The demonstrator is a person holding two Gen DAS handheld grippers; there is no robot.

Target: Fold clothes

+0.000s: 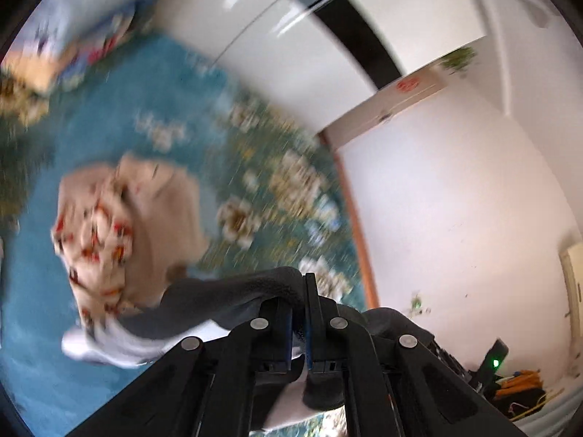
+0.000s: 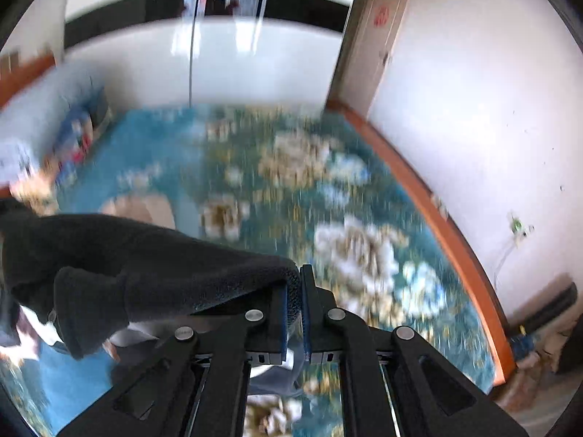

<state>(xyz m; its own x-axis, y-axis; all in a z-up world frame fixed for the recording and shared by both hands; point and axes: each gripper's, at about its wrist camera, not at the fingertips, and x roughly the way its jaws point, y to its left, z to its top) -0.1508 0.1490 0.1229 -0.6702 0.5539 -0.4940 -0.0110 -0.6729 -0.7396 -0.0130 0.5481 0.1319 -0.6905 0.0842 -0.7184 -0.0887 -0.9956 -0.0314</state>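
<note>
A dark grey garment [image 1: 233, 298] with a white part [image 1: 109, 346] hangs between both grippers, lifted above a bed with a blue floral cover [image 1: 277, 182]. My left gripper [image 1: 299, 291] is shut on a fold of that cloth, which spills over both sides of the jaws. In the right wrist view the same dark garment [image 2: 138, 255] stretches off to the left, and my right gripper [image 2: 300, 284] is shut on its edge. A folded beige garment with red and white print [image 1: 120, 225] lies on the cover below, at the left; it shows as a beige patch [image 2: 145, 207] behind the dark cloth.
The bed's orange wooden rail [image 2: 437, 218] runs along a white wall on the right. A door [image 2: 375, 43] stands in the far corner. Colourful items [image 1: 98, 47] lie at the far end of the bed. Cables and a device with a green light [image 1: 495, 364] sit low right.
</note>
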